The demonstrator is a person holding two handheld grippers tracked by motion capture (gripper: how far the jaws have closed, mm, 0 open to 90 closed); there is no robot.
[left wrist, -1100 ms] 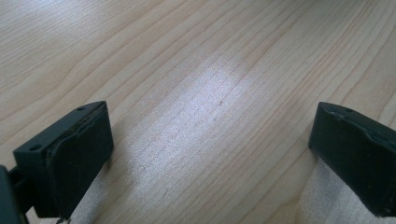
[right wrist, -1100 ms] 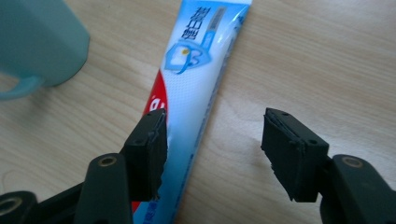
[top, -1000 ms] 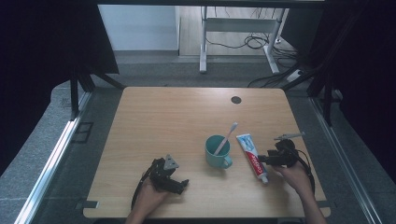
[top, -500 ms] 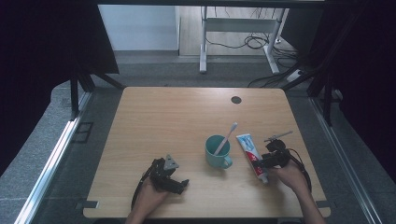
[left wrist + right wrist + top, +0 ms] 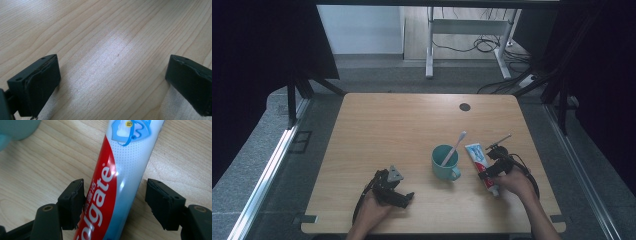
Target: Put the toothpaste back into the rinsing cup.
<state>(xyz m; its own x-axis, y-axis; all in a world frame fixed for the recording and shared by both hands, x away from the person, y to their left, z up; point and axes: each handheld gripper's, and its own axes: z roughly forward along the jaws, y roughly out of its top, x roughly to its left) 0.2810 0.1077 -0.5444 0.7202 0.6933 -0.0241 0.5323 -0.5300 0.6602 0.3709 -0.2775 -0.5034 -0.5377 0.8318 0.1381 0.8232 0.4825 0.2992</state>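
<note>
- High view: We see a wooden table (image 5: 377, 125) with a teal mug (image 5: 445, 161) near its front edge, a toothbrush (image 5: 455, 147) leaning head-up inside it. Just right of the mug lies a toothpaste tube (image 5: 477, 156), flat on the wood, with the right gripper (image 5: 493, 169) set over its near end. The left gripper (image 5: 393, 191) sits well apart on the bare wood to the left of the mug, close to the front edge.
- Left gripper view: We look along two black jaws standing wide over plain wood grain, nothing between them. That gripper is released and idle, a detail the high view is too distant to confirm.
- Right gripper view: Here the toothpaste tube runs up between the jaws. They have just been opening; the left pad (image 5: 75, 202) sits at the tube's edge, while a clear gap of wood separates the right pad (image 5: 160, 200) from it. We read this gripper as released, straddling the tube without clamping it. A corner of the mug shows at top left.
- Progress: We judge the work to be early. The tube remains on the table, uncapped status unclear, and the grasp and lift are left to do.
</note>
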